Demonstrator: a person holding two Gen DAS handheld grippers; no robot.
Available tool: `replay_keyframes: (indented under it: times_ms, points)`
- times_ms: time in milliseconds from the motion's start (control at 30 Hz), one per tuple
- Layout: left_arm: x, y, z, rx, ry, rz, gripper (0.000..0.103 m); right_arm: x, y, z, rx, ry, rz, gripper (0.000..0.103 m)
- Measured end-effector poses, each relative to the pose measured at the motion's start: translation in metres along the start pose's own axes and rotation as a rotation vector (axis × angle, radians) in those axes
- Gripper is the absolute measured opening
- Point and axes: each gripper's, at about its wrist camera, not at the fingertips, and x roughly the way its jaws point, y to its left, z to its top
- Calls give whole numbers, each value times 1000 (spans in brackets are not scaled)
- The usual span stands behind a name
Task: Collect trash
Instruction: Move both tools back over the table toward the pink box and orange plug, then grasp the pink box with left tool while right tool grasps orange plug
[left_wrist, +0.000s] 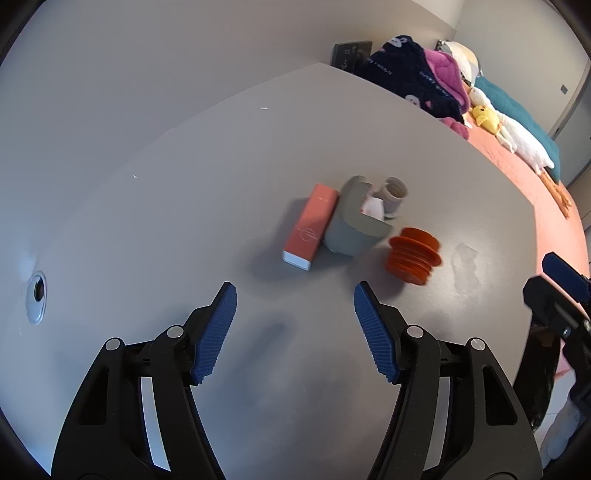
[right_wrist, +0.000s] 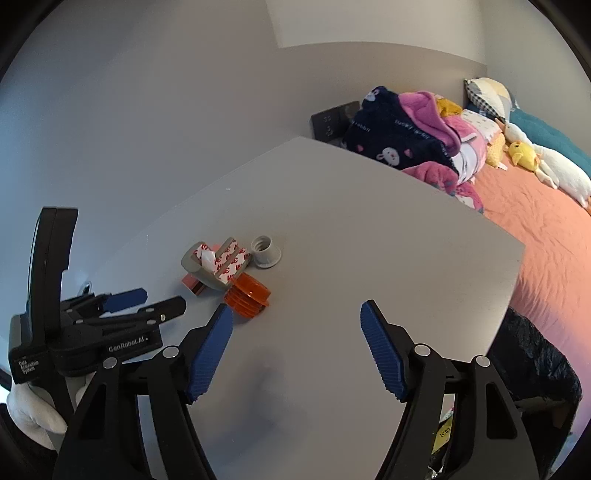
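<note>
left gripper (left_wrist: 295, 306): jaws apart, empty | orange box (left_wrist: 311, 228) at its 12 o'clock, long axis 1-to-7 | right gripper (right_wrist: 296, 314): wide, empty, orange ribbed cap (right_wrist: 246, 297) at 11 o'clock, nearer

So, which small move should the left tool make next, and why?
Probably forward and down to the orange box. The left tool hangs open and empty, short of the pile, and the box is the nearest piece, lying flat on the table.
</note>
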Motion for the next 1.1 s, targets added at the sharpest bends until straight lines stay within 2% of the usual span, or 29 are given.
replay_keyframes:
  times_ms: [433,700,800,967,1100]
  points:
    - [30,10,22,47,18,7,64,50,20,-2,-86,91,4,73]
    - [43,10,35,73,24,8,64,68,30,0,-139,95,7,73]
    - [48,8,39,83,26,-2,58,77,36,3,-166,93,7,72]
    - [52,6,44,99,16,-1,50,91,37,3,-176,118,29,61]
    - [53,8,46,101,1,-6,44,94,37,3,-194,93,38,60]
